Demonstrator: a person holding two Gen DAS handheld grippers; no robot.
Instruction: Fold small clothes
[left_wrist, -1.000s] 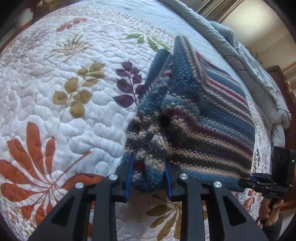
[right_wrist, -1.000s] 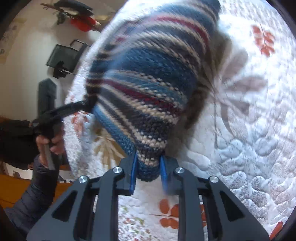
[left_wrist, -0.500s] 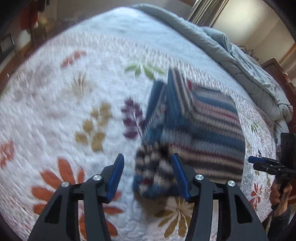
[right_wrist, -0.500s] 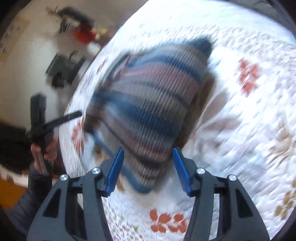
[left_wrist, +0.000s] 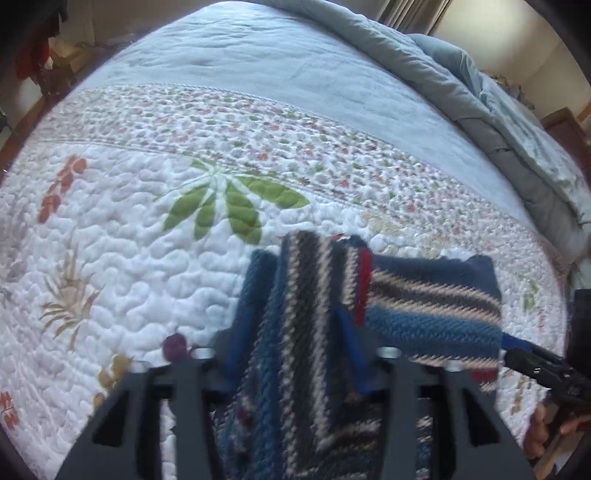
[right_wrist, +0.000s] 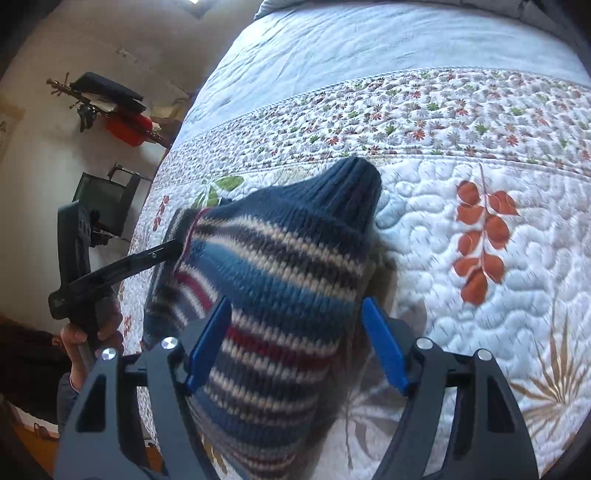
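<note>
A small striped knit sweater (left_wrist: 424, 306) in blue, cream, dark grey and red lies on the floral quilt (left_wrist: 129, 258) of a bed. It also shows in the right wrist view (right_wrist: 280, 266), folded into a thick pile. My left gripper (left_wrist: 291, 354) is open, its blue pads on either side of the sweater's near folded edge, not pinching it. My right gripper (right_wrist: 295, 343) is open too, its jaws wide on either side of the sweater's near end. Each gripper shows in the other's view, at the sweater's side.
A grey-blue duvet (left_wrist: 480, 92) is bunched along the bed's far right side. Past the bed's left edge stand a dark chair (right_wrist: 107, 199) and red and black items (right_wrist: 122, 110) against the wall. Wooden furniture (left_wrist: 565, 125) stands beyond the duvet.
Both grippers were shut on the sweater a second ago. They have opened and let it drop onto the quilt, then moved forward so the sweater lies between their jaws.
</note>
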